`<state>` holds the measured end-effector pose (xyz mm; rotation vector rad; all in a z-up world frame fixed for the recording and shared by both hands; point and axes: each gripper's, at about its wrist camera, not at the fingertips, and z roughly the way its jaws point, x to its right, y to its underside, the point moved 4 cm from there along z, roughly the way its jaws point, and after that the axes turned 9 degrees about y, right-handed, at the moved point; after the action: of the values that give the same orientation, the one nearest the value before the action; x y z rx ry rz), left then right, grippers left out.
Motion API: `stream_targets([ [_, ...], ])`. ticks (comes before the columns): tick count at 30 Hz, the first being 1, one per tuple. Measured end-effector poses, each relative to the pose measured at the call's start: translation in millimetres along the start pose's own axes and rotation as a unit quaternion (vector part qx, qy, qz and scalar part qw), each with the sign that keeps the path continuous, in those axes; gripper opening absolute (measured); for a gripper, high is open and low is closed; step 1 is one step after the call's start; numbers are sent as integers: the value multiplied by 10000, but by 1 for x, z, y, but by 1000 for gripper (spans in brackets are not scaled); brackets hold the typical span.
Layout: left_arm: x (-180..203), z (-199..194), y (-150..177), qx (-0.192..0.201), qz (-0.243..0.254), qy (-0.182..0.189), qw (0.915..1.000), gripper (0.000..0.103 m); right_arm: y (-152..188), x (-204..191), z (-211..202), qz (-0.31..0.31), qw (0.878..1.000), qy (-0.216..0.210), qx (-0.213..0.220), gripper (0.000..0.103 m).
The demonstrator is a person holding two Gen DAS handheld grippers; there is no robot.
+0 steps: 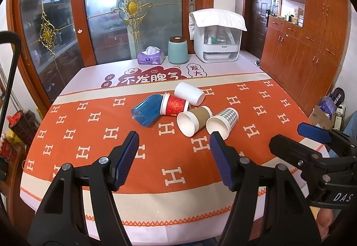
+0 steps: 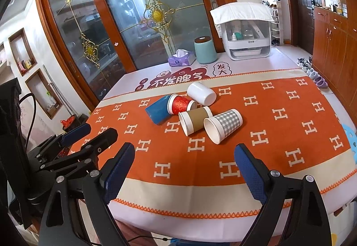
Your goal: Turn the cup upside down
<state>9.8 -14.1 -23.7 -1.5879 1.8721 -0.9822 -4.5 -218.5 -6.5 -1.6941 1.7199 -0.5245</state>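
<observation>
Several cups lie on their sides in a cluster on the orange tablecloth (image 1: 100,134): a blue plastic cup (image 1: 147,112), a red paper cup (image 1: 175,104), a white cup (image 1: 189,93), a brown-sleeved paper cup (image 1: 193,120) and a grey checked paper cup (image 1: 222,122). They also show in the right wrist view: blue (image 2: 159,110), red (image 2: 181,106), white (image 2: 202,93), brown (image 2: 194,119), checked (image 2: 223,126). My left gripper (image 1: 174,141) is open and empty, just short of the cups. My right gripper (image 2: 185,154) is open and empty, nearer the table's front edge.
At the back of the table stand a purple tissue box (image 1: 150,56), a teal canister (image 1: 177,49) and a white cabinet under a cloth (image 1: 216,38). Glass sliding doors are behind. Wooden cupboards (image 1: 308,45) line the right. The right gripper (image 1: 312,143) shows in the left wrist view.
</observation>
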Motion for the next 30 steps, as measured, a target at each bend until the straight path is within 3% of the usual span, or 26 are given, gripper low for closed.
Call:
stream_targets([
  [30, 1, 9, 3, -61, 62, -9, 10000, 63, 3, 3, 7, 33, 10000, 9, -28, 92],
])
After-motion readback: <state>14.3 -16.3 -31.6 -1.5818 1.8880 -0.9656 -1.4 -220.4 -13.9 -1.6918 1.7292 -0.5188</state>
